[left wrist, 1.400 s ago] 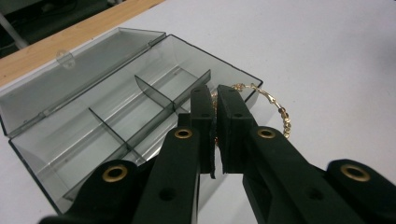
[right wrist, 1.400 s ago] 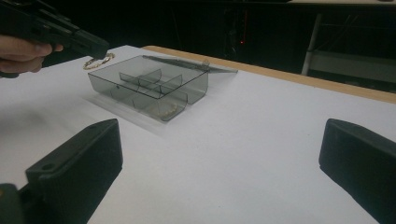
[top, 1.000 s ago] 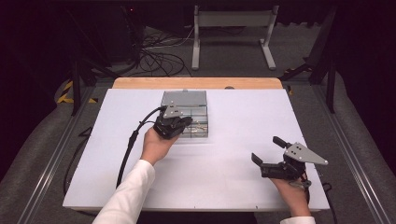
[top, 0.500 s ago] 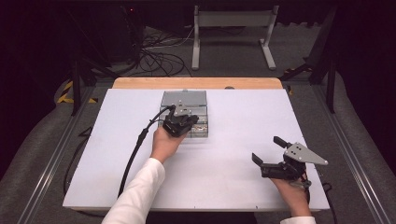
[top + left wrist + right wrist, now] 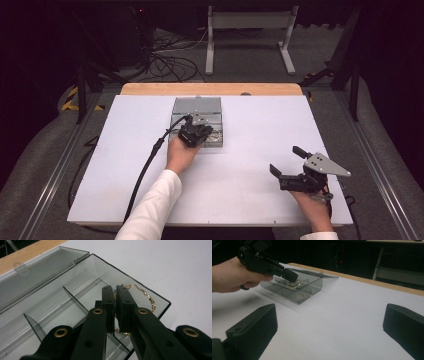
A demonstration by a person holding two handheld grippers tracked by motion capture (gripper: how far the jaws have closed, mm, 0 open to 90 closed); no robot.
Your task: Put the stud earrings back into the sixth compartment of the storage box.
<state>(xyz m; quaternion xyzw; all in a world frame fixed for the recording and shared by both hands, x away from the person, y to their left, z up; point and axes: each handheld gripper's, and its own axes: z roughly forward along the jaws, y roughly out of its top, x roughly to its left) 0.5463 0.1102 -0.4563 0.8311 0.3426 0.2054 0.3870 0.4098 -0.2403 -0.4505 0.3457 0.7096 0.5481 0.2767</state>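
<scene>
While cables litter the dark floor, left tool (image 5: 115, 300) grips chain (image 5: 147, 296) over white table (image 5: 260, 130); right tool (image 5: 290, 167) unclenched.

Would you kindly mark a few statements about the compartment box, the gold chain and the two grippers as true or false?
1. The left gripper is shut on the gold chain. True.
2. The clear compartment box has its lid closed. False: the lid lies open, folded back toward the table's far edge.
3. The right gripper holds a chain. False: its jaws stand wide apart with nothing between them, near the table's front right.
4. The chain hangs over the box. True.
5. The box stands on bare wood. False: it rests on the white tabletop.
</scene>
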